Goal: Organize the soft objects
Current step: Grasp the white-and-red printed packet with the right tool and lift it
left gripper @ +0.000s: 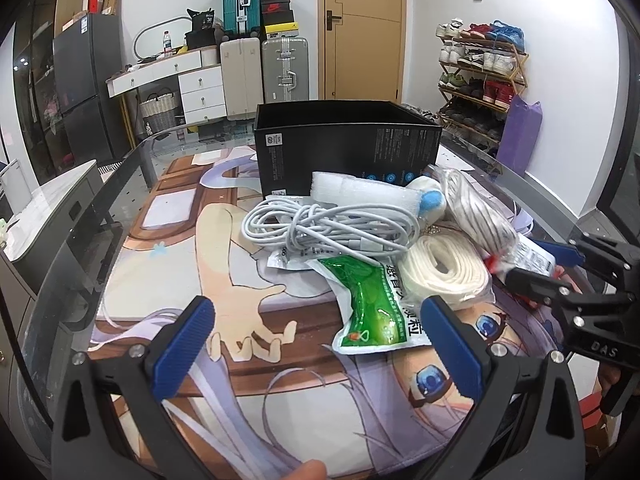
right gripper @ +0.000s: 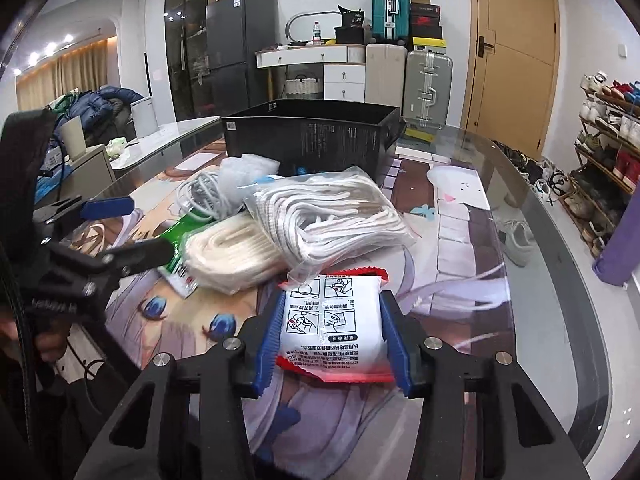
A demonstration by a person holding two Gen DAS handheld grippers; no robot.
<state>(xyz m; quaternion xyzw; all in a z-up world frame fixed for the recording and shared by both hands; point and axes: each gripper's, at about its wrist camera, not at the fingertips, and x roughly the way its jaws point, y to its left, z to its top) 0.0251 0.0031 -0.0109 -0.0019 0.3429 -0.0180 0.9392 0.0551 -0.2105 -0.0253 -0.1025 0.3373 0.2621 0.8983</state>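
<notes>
Clamped between the blue pads of the right gripper (right gripper: pixel 327 330): a white sachet with red edges (right gripper: pixel 334 330), printed with instruction drawings, lying flat on the printed mat (right gripper: pixel 460 280) and squeezed from both sides. Just past the fingertips, touching the sachet's far edge, a clear bag of white cord (right gripper: pixel 332 220); to its left and pressed against it, a cream coil of flat webbing in a bag (right gripper: pixel 232 252). Left of that, poking out beneath the coil, a green packet (right gripper: pixel 178 236), and farther left the left gripper (right gripper: pixel 138 230), seen from the side. Beyond the cord bag, a white cable bundle (right gripper: pixel 200 196) and a piece of white foam wrap (right gripper: pixel 250 170), and behind them an open black box (right gripper: pixel 312 136) standing upright at the far end of the pile. In the left wrist view, left gripper (left gripper: pixel 316 340) held wide apart with nothing between the fingers, hovering low over the mat (left gripper: pixel 168 208). Right finger just over the near edge of the green packet (left gripper: pixel 368 304), left finger over bare mat. Ahead and slightly right, the cable bundle (left gripper: pixel 328 228) atop the packet; right of it the webbing coil (left gripper: pixel 444 268) and the cord bag (left gripper: pixel 476 212). At far right, the right gripper (left gripper: pixel 540 264) on the sachet (left gripper: pixel 534 258). Farther off, the foam wrap (left gripper: pixel 352 188), then the black box (left gripper: pixel 344 140).
</notes>
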